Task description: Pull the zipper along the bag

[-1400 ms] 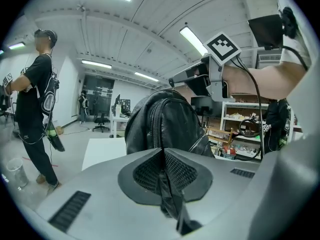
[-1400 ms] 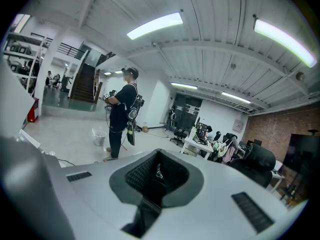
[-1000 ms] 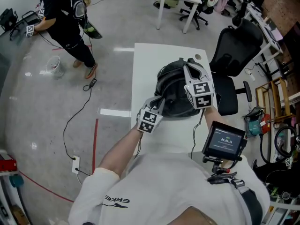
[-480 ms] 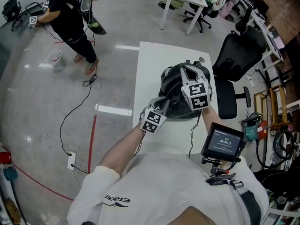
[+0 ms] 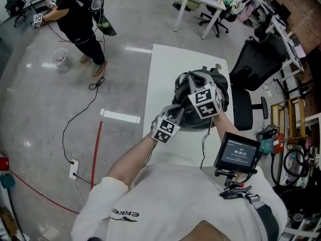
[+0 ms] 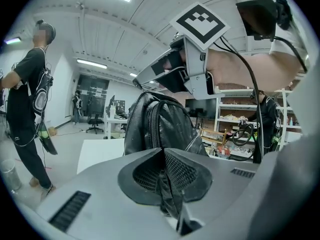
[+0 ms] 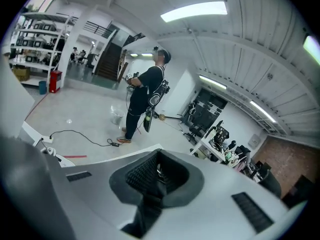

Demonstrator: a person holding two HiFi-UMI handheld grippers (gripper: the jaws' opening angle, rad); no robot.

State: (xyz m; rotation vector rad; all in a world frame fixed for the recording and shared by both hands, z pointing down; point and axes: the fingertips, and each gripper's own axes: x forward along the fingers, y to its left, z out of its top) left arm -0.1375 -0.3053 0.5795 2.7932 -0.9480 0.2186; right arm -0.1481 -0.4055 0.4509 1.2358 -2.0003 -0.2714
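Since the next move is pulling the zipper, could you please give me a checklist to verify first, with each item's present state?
1. Left gripper braces the bag, jaws shut on a black strip of it: ok.
2. Right gripper has its jaws shut on a small metal piece, likely the zipper pull: ok.
3. Bag stands upright on the white table: ok.
4. Zipper track ahead is free of snags: cannot tell.
5. Person in the background stands away from the table: ok.
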